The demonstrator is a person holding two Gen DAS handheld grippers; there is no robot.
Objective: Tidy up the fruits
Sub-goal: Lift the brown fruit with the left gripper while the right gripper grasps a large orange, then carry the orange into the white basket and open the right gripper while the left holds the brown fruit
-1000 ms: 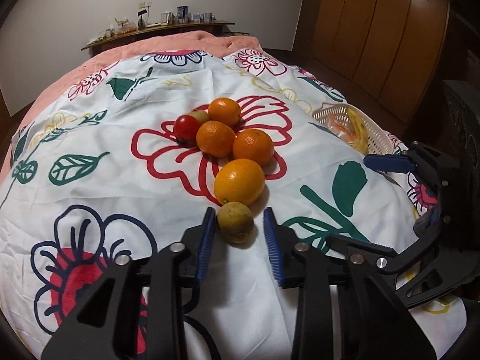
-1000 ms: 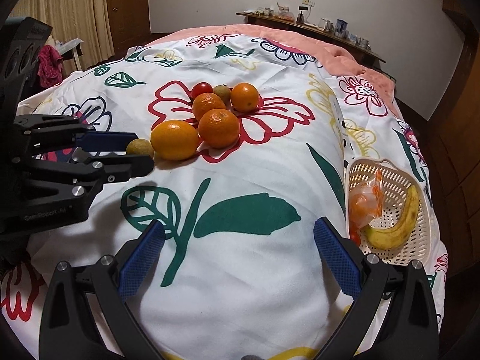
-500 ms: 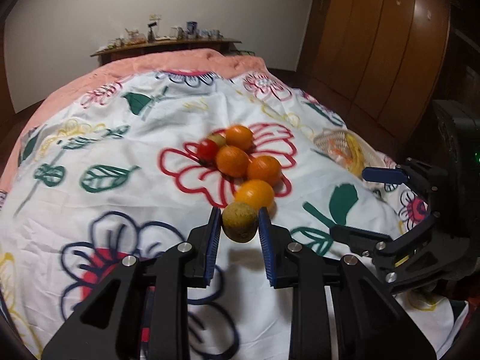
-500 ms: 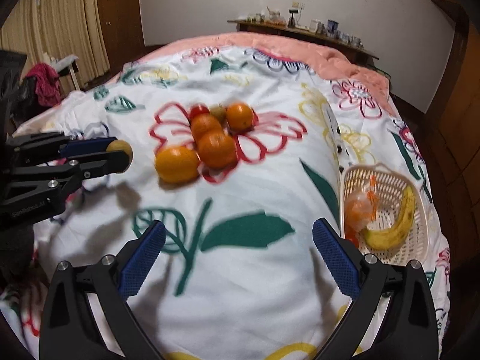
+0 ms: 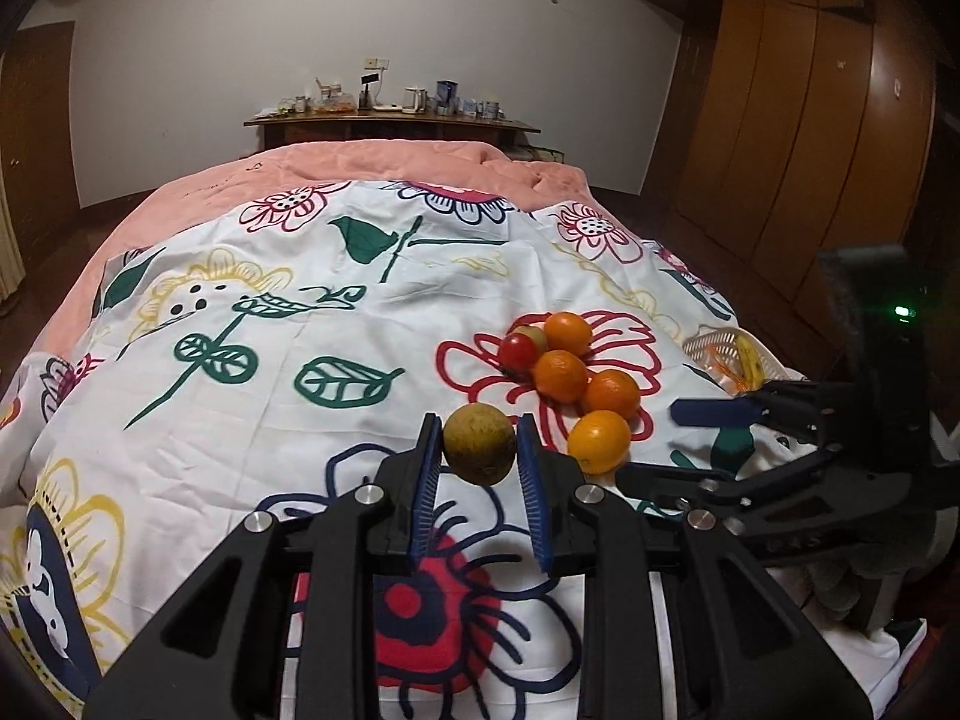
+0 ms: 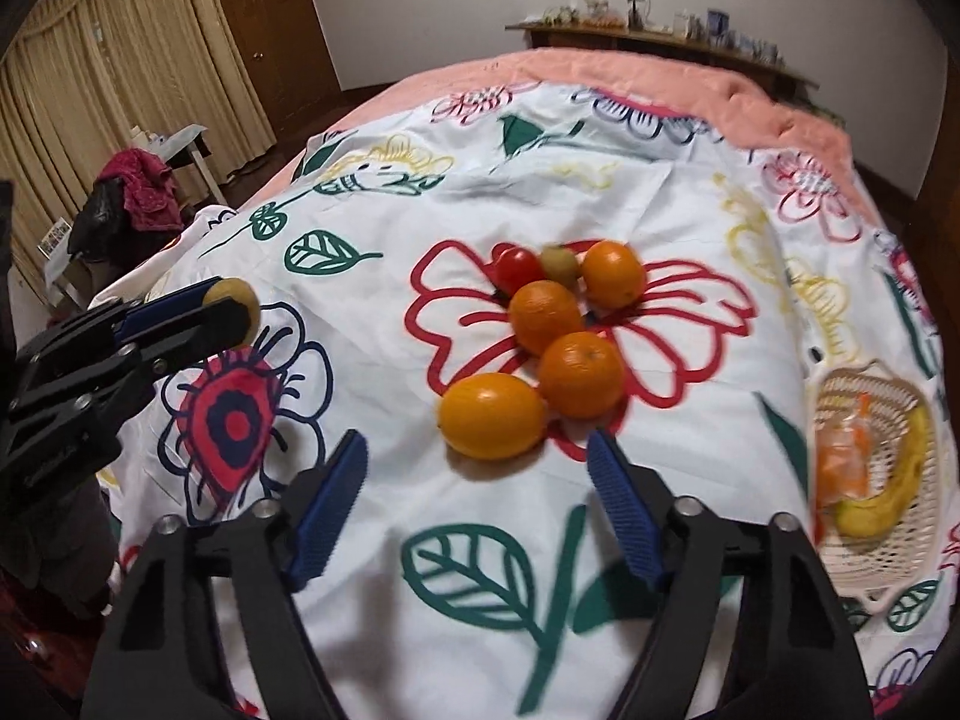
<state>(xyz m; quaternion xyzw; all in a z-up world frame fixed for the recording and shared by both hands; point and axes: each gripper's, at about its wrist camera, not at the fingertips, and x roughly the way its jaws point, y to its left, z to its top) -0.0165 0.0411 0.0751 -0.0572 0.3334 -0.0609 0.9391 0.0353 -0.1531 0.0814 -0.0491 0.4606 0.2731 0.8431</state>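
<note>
My left gripper [image 5: 479, 450] is shut on a brown-green round fruit [image 5: 479, 444] and holds it above the bedspread; it also shows in the right wrist view [image 6: 237, 306] at the left. Several oranges [image 6: 543, 315], a red tomato [image 6: 517, 268] and a small green fruit [image 6: 559, 262] lie clustered on a red flower print. My right gripper [image 6: 480, 480] is open and empty, just in front of the nearest yellow-orange fruit [image 6: 492, 414]. A white basket [image 6: 900, 546] at the right holds a banana [image 6: 888, 498] and a bagged orange item.
The fruits lie on a bed with a floral white cover [image 5: 360, 348] over a pink blanket [image 5: 384, 162]. A wooden shelf with small items [image 5: 390, 117] stands behind the bed. Wardrobes [image 5: 798, 138] are to the right, curtains [image 6: 90, 60] to the left.
My left gripper closed on the brown-green fruit, lifted it off the cover and drew back to the left. My right gripper moved in toward the fruit cluster, still open.
</note>
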